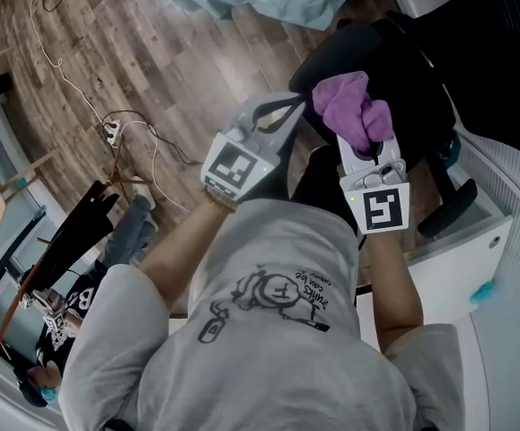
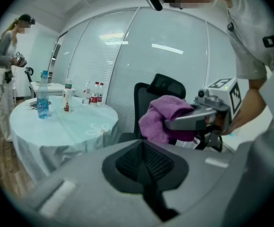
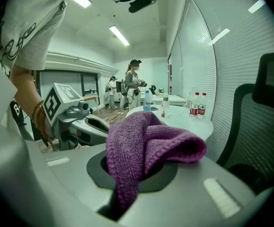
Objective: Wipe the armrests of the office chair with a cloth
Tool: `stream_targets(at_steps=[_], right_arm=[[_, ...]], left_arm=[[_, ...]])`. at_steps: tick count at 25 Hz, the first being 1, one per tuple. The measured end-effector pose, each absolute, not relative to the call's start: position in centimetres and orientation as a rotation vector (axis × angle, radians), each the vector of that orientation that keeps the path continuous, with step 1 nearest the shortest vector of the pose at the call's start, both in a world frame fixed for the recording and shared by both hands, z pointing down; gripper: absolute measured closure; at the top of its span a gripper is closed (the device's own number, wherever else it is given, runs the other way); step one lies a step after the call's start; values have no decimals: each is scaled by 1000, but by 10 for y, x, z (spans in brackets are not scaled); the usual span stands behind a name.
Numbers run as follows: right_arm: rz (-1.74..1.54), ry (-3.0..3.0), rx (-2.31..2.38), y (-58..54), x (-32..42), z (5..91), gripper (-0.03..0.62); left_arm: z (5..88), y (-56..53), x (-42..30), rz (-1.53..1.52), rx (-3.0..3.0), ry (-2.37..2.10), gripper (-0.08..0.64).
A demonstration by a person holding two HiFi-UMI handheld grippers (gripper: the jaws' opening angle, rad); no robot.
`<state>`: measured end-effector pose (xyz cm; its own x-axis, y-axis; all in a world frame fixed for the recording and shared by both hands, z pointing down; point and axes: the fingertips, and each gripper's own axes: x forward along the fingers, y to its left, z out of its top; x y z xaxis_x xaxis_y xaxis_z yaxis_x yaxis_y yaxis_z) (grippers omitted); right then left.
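My right gripper [image 1: 360, 142] is shut on a purple cloth [image 1: 354, 108], which bunches up over its jaws above the black office chair [image 1: 403, 79]. In the right gripper view the cloth [image 3: 144, 143] fills the space between the jaws of the right gripper [image 3: 137, 174] and droops over both sides. One black armrest [image 1: 448, 206] shows at the lower right of the chair, apart from the cloth. My left gripper [image 1: 297, 108] hovers just left of the cloth, shut on nothing. In the left gripper view the left gripper [image 2: 144, 162] has its pads together, with the cloth [image 2: 167, 119] and the chair's back [image 2: 158, 96] beyond.
A round table [image 2: 75, 126] under a pale cover carries several bottles [image 2: 43, 100]. Cables and a power strip [image 1: 116, 133] lie on the wood floor. A white cabinet [image 1: 475, 250] stands beside the chair. Another person [image 2: 4, 70] stands far left; a glass wall is behind.
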<state>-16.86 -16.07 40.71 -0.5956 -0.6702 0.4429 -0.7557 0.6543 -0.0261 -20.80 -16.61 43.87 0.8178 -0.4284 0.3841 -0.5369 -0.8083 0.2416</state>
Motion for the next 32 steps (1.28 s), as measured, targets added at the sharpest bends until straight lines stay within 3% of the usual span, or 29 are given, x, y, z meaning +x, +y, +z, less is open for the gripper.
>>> stream_targets(at_steps=[16,32], right_arm=[[362,-2471,945,-153,-198,499,558],[396,-2320,893,-170,-173,549,558]], left_arm=[[535,-163,-220,570,2576,-708,560],[545,-167,-197,604,2605,-641,560]])
